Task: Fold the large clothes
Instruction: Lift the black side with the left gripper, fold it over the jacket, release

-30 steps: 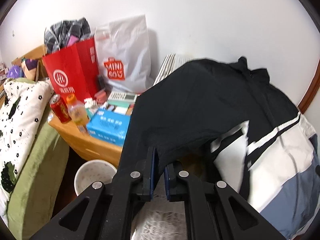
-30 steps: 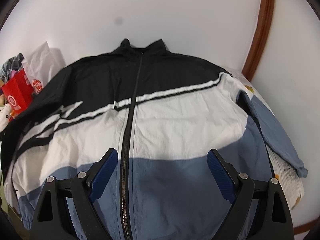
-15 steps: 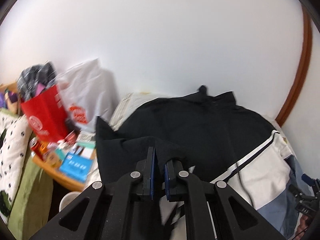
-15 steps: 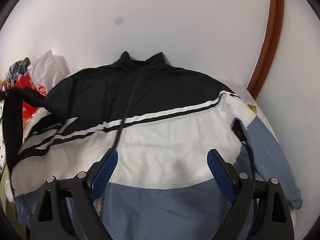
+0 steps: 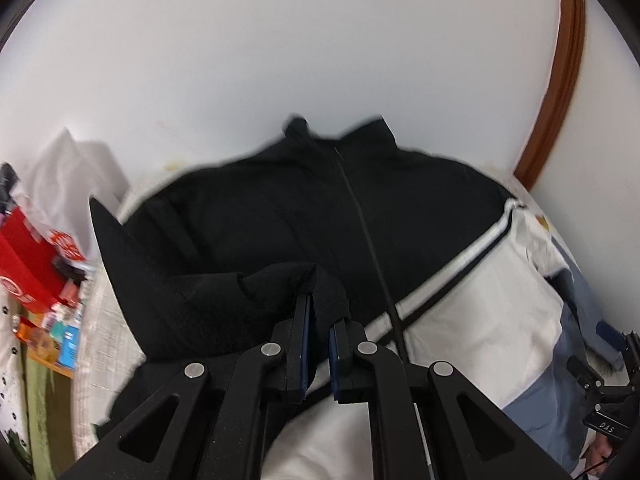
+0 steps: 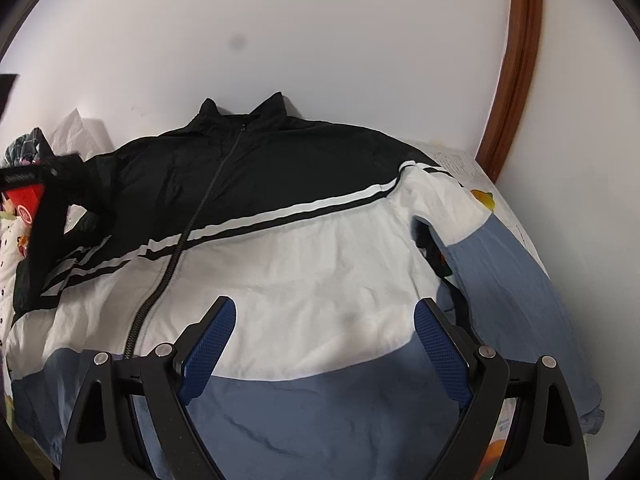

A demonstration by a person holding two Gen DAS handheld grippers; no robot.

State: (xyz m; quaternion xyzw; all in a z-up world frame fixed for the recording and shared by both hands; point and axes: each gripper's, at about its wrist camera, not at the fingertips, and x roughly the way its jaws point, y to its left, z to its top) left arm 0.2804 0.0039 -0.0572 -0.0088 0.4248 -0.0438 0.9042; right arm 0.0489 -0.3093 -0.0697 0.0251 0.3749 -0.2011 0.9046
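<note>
The jacket (image 6: 304,264) lies spread front-up on the bed, zipped, black across the shoulders, white through the chest with thin black-and-white stripes slanting across, and blue at the hem. Its collar stands toward the white wall (image 6: 320,40), so the long axis runs from the hem near the cameras up to the wall. The left gripper (image 5: 318,316) is pinched almost shut on the black sleeve (image 5: 224,292), which bunches over the fingertips and drapes across the jacket's black shoulder. The right gripper (image 6: 324,320) hovers above the white-and-blue front, jaws spread wide, holding nothing. The other sleeve (image 6: 504,264), blue below the white shoulder, stretches out along the right side. A red bag (image 5: 24,260) sits off at the left.
</note>
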